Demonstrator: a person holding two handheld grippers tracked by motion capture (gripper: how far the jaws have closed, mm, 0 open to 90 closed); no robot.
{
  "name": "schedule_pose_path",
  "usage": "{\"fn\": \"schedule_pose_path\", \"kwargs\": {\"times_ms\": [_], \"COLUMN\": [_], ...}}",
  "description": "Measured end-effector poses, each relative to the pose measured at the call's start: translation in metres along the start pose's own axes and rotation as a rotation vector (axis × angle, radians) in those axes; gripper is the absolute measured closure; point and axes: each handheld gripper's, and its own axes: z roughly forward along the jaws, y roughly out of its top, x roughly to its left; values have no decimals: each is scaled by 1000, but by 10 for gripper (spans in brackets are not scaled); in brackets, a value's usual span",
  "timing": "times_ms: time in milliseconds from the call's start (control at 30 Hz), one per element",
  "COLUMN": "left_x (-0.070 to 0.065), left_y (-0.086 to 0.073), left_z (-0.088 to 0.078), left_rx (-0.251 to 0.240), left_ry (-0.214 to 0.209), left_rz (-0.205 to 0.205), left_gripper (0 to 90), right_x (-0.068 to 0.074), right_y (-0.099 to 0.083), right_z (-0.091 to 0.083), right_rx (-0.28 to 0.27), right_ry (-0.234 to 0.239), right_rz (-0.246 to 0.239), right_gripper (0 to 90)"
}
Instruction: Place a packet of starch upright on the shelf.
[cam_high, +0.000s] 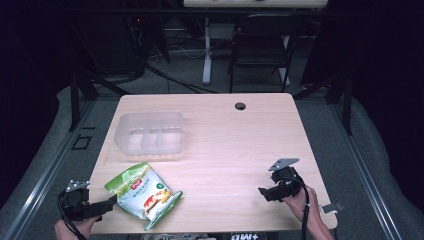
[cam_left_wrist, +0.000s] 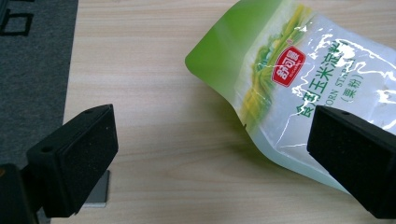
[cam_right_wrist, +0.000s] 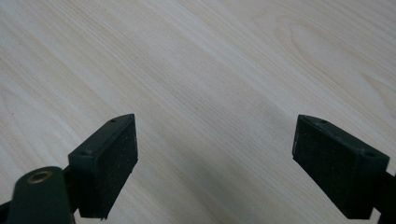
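The green-and-white pouch (cam_high: 143, 195) lies flat on the tabletop (cam_high: 235, 145), near the front edge and toward its left corner, and everything about the coming move hangs on how it sits against the left gripper (cam_high: 102, 205). That gripper is just beside the pouch's left edge, its jaws pointing toward it. In the left gripper view the pouch (cam_left_wrist: 299, 79) lies ahead and to the right of the jaws: the right jaw stands over its lower edge, while the left jaw has only bare wood in front of it. So the pouch is not yet between the jaws; judging from this, the gripper needs to shift toward the pouch before any closing would catch it.

The pouch's long axis runs diagonally, from its green top end, which points toward the clear tray (cam_high: 150, 132), down to its bottom end at the tabletop's front edge.

The left gripper's jaws stand wide apart with nothing in them. The right gripper (cam_high: 265, 192) is well apart from the pouch, far to its right, and its jaws are likewise spread wide over bare wood (cam_right_wrist: 201, 93). The left hand is plainly the nearer one.

Counted: one pouch, one clear tray with dividers beyond the pouch, two grippers.
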Motion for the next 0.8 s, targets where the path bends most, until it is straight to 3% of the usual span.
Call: {"fn": "schedule_pose_path", "kwargs": {"times_ms": [167,533,600,800], "left_x": [1,1,1,2], "left_y": [0,2,2,5], "left_z": [0,6,7,12], "left_rx": [-22,-7,-18,-2], "left_ry": [-50,-109,-131,-126], "left_rz": [-18,-33,-61,-52], "left_gripper": [11,1,1,1], "right_x": [2,3,3,2], "right_y": [0,1,2,1], "right_z": [0,-1,0,2], "right_rx": [-5,-10,-10,-10], "right_ry": [4,13,13,23], "right_rz": [-4,-17,-19,-9], "right_gripper": [136,137,137,137]}}
